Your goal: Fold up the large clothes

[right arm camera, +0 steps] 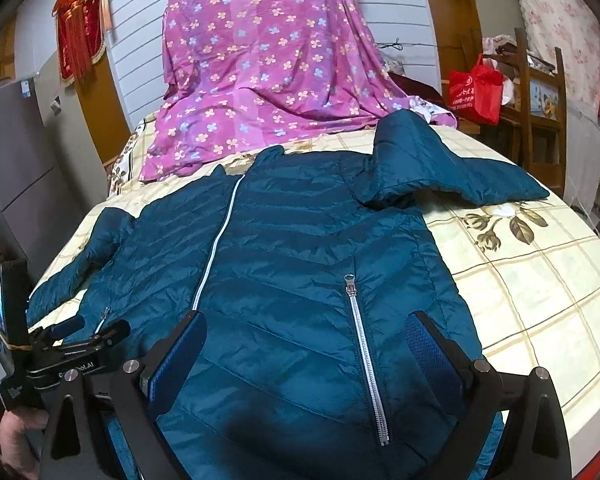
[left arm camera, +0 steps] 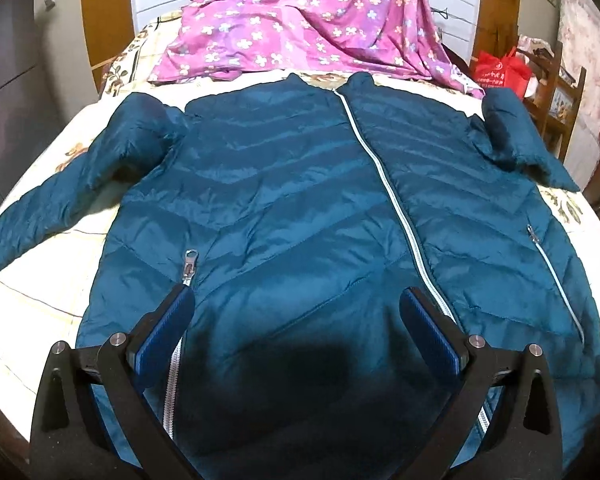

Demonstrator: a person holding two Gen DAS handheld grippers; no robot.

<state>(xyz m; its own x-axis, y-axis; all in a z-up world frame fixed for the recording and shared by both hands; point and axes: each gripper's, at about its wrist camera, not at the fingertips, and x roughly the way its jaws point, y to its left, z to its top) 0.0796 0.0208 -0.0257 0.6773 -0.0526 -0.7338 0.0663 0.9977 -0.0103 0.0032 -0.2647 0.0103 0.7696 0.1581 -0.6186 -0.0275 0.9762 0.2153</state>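
Observation:
A teal quilted jacket lies front-up and zipped on the bed, collar at the far end, both sleeves spread outward. My left gripper hovers open above its lower hem, left of the white centre zipper, with nothing between the blue pads. In the right wrist view the same jacket fills the middle. My right gripper stands open over the lower right panel, straddling the pocket zipper. The right sleeve lies bent across the bedsheet. The left gripper's body shows at the left edge.
A cream checked bedsheet with flower prints covers the bed. A purple flowered cloth is draped at the head end. A red bag hangs by a wooden shelf on the right. A grey cabinet stands on the left.

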